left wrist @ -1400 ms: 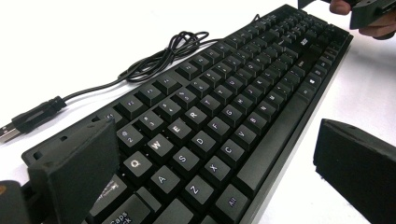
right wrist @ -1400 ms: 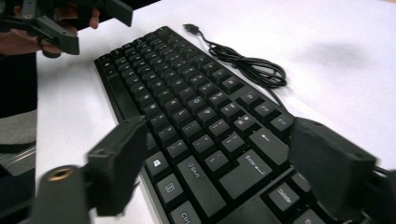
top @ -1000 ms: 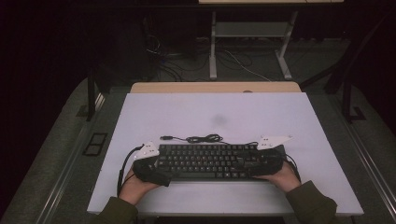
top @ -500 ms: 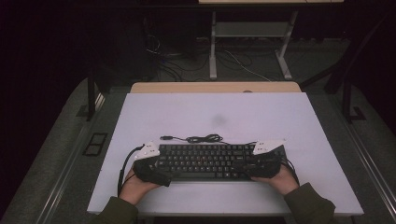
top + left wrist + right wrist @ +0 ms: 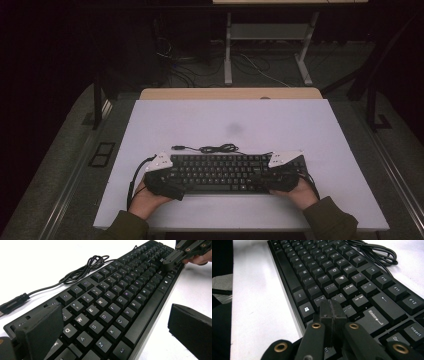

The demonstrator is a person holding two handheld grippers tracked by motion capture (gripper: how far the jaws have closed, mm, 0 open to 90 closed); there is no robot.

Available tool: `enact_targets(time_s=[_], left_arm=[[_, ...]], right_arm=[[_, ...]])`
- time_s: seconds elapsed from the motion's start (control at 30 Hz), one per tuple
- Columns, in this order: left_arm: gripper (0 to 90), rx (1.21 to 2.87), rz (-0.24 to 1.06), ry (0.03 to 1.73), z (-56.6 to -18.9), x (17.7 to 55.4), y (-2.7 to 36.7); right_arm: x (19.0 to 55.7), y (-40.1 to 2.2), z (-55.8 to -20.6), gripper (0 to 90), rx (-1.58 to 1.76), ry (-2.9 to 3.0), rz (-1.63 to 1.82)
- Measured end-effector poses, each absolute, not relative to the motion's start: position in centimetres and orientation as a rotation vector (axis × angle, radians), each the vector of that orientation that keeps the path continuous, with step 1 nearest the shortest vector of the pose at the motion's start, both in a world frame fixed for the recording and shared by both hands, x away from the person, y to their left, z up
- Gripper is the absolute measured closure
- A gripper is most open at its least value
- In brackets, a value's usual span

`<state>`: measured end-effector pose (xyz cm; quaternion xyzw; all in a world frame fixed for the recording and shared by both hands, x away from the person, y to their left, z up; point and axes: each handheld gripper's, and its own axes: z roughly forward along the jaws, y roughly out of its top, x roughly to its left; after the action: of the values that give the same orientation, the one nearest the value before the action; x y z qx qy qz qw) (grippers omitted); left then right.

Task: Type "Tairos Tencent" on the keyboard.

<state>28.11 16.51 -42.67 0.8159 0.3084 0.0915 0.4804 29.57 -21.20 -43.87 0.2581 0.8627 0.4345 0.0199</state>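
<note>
Right gripper (image 5: 277,175) has just closed its jaws, and its grey plate now sits further in over the keys than a second ago.

Its black jaws meet with nothing between them, above the long black plastic keyboard (image 5: 227,172) at the white table's (image 5: 240,125) near edge. Left gripper (image 5: 162,181) has jaws apart, straddling the keyboard's left end. Coiled black cable (image 5: 217,148) lies just behind.

A white table (image 5: 280,120) stands under bright light in a dark room. Beyond its far edge sits a wooden tabletop (image 5: 230,93); behind that, a metal desk frame (image 5: 267,40) and loose cables (image 5: 190,65) on grey floor (image 5: 65,150).
</note>
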Motion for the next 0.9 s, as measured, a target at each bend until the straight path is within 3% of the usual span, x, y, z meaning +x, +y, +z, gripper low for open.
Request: enact_targets(time_s=[0.9], left_arm=[[2.6, 2.003, 0.198, 0.766, -42.8, 29.4, 15.2]], right_arm=[[29.8, -21.2, -44.3, 89.4, 0.818, 2.68, 1.301]])
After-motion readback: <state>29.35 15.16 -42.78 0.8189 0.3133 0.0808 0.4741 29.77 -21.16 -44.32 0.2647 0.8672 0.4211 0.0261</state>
